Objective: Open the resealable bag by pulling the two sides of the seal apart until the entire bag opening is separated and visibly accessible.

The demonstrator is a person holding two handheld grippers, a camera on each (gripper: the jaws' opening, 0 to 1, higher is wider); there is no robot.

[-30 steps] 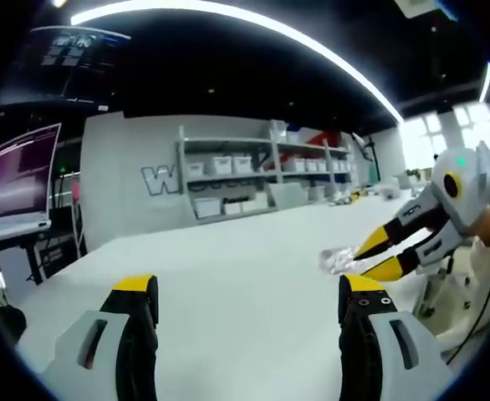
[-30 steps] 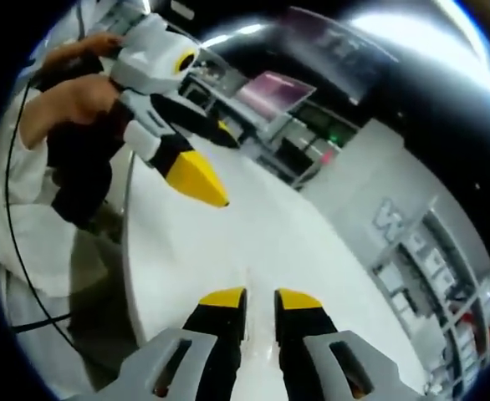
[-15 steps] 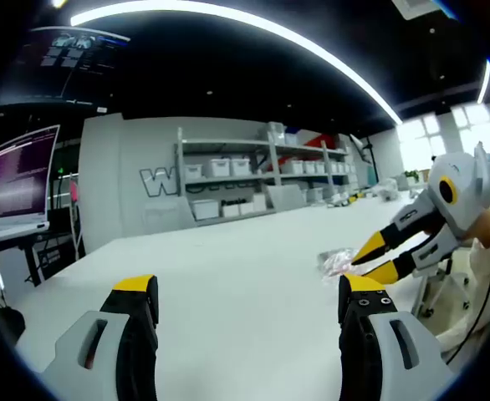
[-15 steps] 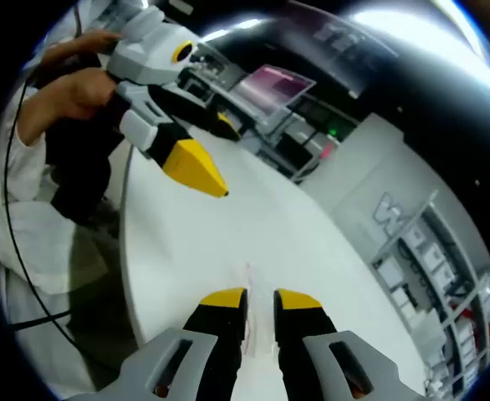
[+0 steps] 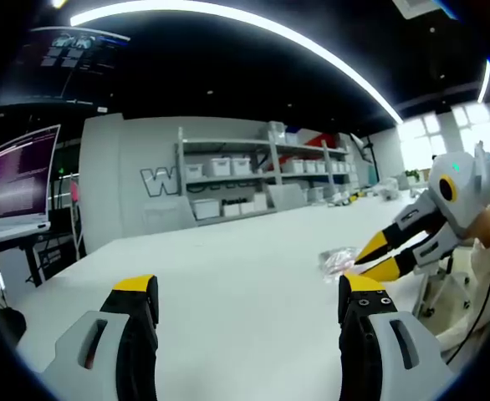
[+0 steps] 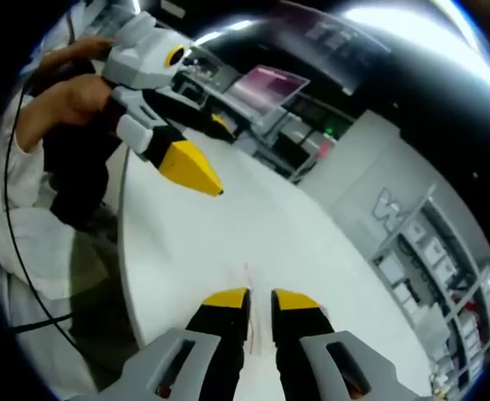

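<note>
A small clear resealable bag (image 5: 337, 261) lies crumpled on the white table (image 5: 228, 267), towards its right side. My right gripper (image 5: 367, 257) comes in from the right and its yellow tips pinch the bag's near end. In the right gripper view its jaws (image 6: 260, 297) stand almost together, with a thin clear edge of the bag (image 6: 247, 280) caught between them. My left gripper (image 5: 249, 288) hovers over the table with its jaws wide apart and nothing between them. It is some way left of the bag, and in the right gripper view it (image 6: 205, 149) hangs at upper left in a person's hand (image 6: 65, 100).
Shelves with white bins (image 5: 228, 167) line the far wall. A lit screen (image 5: 21, 175) stands beyond the table's left edge. The person's white sleeve and a black cable (image 6: 19, 225) hang beside the table's near edge (image 6: 124, 251).
Both views have shifted only slightly with the hands. The right gripper stays pinched on the bag and the left gripper stays open.
</note>
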